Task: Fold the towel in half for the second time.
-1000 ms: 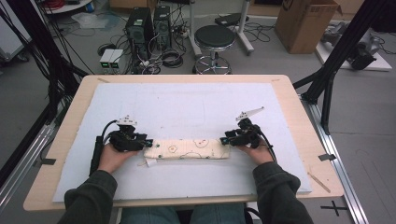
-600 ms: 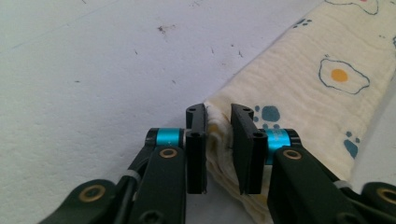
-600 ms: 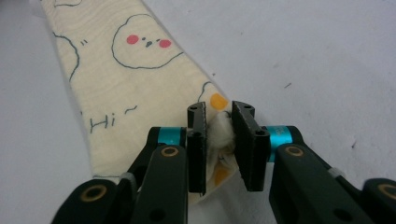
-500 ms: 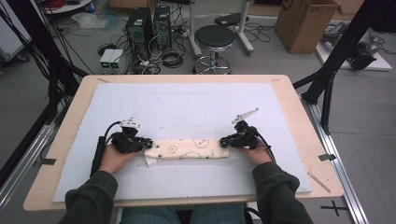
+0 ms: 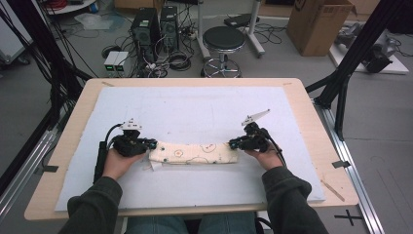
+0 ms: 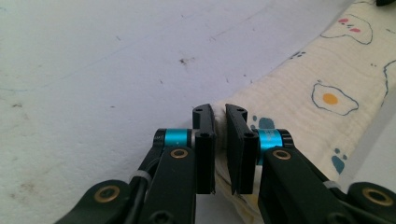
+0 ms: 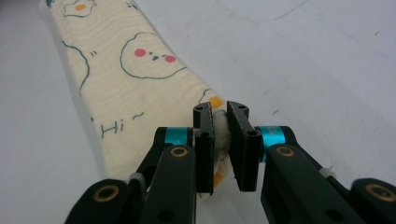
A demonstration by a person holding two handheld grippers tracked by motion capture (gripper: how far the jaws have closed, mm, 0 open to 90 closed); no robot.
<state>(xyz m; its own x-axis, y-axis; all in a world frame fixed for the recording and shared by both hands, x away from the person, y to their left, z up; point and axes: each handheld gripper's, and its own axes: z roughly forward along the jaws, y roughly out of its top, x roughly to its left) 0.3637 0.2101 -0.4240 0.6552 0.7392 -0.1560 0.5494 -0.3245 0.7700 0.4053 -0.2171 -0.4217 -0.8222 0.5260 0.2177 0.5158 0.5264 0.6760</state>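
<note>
Both grippers have just closed their jaws since the earlier frames, each now pinching an end of the cloth; the hands themselves sit about where they were.

One cloth (image 5: 195, 152), cream with printed eggs and faces, folded into a long narrow strip. It lies flat on the white mat (image 5: 195, 112), across the near middle of the table (image 5: 311, 112), running left to right.

Left gripper (image 5: 152, 145): held low and level, pointing inward along the strip; jaws narrow, clamped on the cloth's left end, fabric visible between the pads in the left gripper view (image 6: 220, 130). Left hand (image 5: 117, 162) wraps the body from behind, forearm coming in from the near edge.

Right gripper (image 5: 234, 144): mirrored pose, pointing inward; jaws narrow, a bunch of cloth squeezed between them in the right gripper view (image 7: 220, 126). Right hand (image 5: 263, 157) behind it.

Count: two grippers, two hands, one cloth, one mat.

Room: wide bare mat beyond the cloth toward the far edge; a narrower band toward the near edge. Mat stops short of the wooden table rim on all sides.
</note>
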